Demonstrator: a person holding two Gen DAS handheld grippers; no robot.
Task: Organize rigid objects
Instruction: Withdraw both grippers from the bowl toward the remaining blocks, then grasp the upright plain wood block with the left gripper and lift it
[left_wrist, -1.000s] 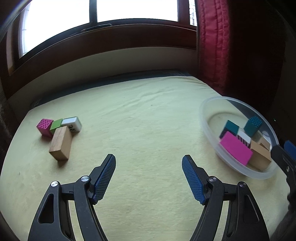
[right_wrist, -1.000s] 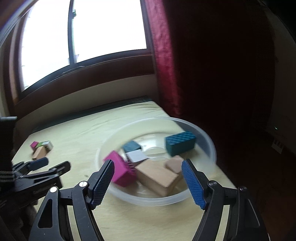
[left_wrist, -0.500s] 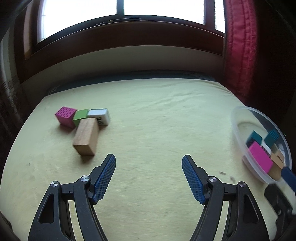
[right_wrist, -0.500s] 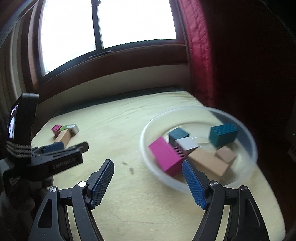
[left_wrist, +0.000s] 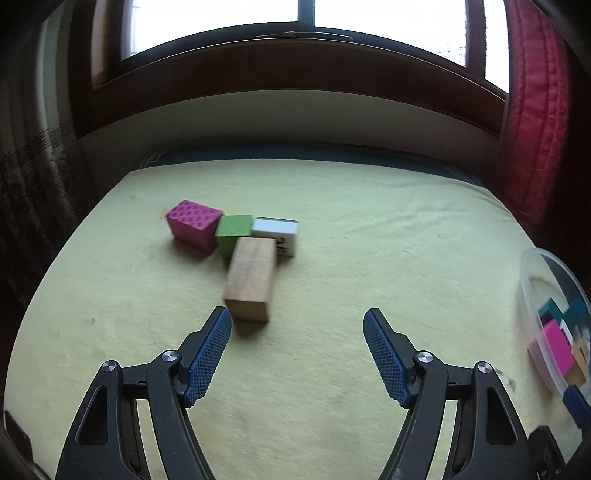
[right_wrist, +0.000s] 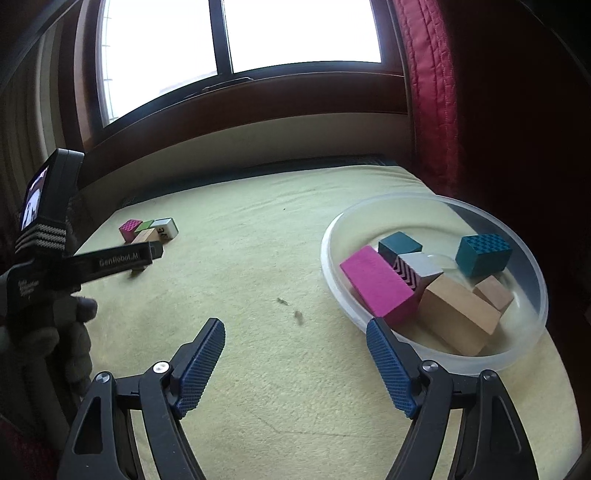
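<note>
Bowl (right_wrist: 436, 206) of blocks sits just beyond the right gripper (right_wrist: 295, 338), whose right pad overlaps its near rim; jaws apart and opening, nothing between; wood block (left_wrist: 253, 280) lies just ahead of the left gripper (left_wrist: 297, 328), near its left pad; jaws apart, empty.

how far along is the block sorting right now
Done: six blocks lie in the clear bowl. In hand: nothing; the left gripper is open near the wooden block, the right gripper empty, jaws opening. Left: four blocks on the yellow cloth.
</note>
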